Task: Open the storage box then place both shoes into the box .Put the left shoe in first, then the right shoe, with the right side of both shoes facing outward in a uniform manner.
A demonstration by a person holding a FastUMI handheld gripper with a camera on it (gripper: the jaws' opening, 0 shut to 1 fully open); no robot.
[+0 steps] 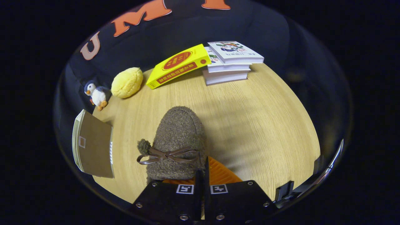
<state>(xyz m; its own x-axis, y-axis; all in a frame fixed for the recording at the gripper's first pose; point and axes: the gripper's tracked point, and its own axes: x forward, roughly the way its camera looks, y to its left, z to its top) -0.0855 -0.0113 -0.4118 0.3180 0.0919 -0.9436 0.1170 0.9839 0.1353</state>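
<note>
So the light wooden tabletop [256, 125] has loads of bare room on the right half of the frame, nothing sitting there until its curved edge at the right, where a dark clear-edged piece [331, 165] pokes in at lower right; can't tell what it is. The clutter is all along the far edge, in the upper part of the frame: a small plush penguin [96, 93] at upper left, a round yellow bun-shaped plush [126, 82] just beside it, a yellow box with red print [178, 65] tilted with 1 end propped on a stack of 3 white books [231, 61]. At the left edge of the table sits a brown cardboard-coloured flat box [93, 145], close to the table's rim and near the shoe's left side but apart from it.

The gripper [202, 175] comes in from bottom centre, pointing forward and angled down toward the table. Its 2 fingers are pressed close together, pinching the back rim of the fuzzy brown slipper-style shoe with a thin brown bow and pompom [178, 137].

The shoe is in the lower middle of the frame, right ahead of the fingers. Its long axis runs straight away from the gripper, rounded toe pointing to the far edge, heel at the fingers, with the orange ribbed insole [218, 175] showing at the opening.
</note>
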